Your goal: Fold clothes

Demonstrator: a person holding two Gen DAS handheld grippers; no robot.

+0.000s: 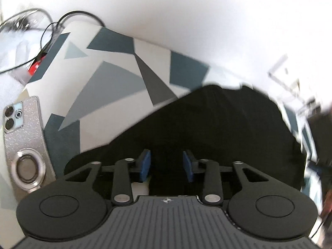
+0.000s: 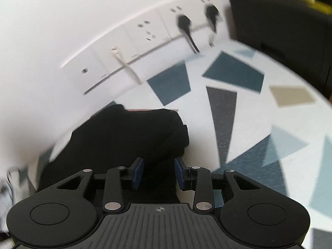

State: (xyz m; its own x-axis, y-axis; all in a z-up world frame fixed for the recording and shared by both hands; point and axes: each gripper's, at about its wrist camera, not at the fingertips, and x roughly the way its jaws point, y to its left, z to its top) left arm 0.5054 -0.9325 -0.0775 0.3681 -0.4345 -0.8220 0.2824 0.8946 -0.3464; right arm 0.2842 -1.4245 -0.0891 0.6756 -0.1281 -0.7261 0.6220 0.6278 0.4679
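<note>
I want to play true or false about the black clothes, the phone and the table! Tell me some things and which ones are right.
1. The cloth is black. True.
2. A phone lies face up, showing its screen. False: its back shows, with the camera lenses and a ring holder.
3. The table is plain white. False: it has blue, grey and tan shapes on it.
4. The left tool has a gap between its blue pads. True.
5. Black plugs sit in wall sockets behind the table. True.
6. The right tool points at the phone. False: it points at the black cloth; no phone shows in its view.
</note>
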